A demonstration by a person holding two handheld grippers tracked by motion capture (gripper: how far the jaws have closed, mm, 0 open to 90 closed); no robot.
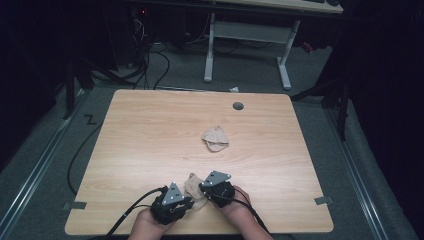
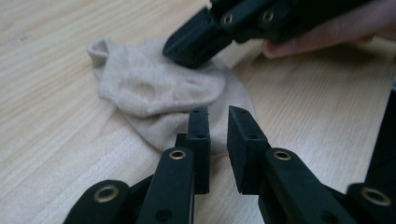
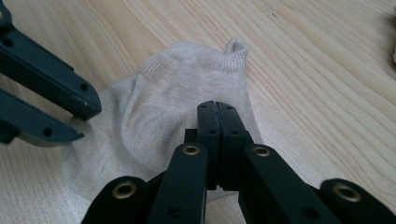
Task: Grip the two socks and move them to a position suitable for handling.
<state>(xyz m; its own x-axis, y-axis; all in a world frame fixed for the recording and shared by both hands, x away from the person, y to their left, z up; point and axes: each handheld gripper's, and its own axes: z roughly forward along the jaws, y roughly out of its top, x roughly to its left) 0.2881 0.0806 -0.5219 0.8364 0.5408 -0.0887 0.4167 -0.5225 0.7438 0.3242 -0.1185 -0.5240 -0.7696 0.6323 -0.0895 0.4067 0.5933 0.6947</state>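
A: Where is the sock (image 1: 192, 189) right now?

B: Flat on the table (image 1: 150, 130), near the front edge, between the two grippers. A second sock (image 1: 215, 139) lies well apart, toward the middle.

A: What are the grippers doing?

B: The right gripper (image 3: 217, 108) has its jaws together, pressed on the sock; whether any fabric is pinched between them I cannot tell. The left gripper (image 2: 218, 116) has its jaws slightly apart, with the tips at the sock's near edge.

A: So which step is this?

B: I'd say taking hold of the sock, probably to fold or flatten it.

A: And the next move?

B: The left jaws need to close on the hem while the right holds the sock down, so the thin fabric doesn't slide.
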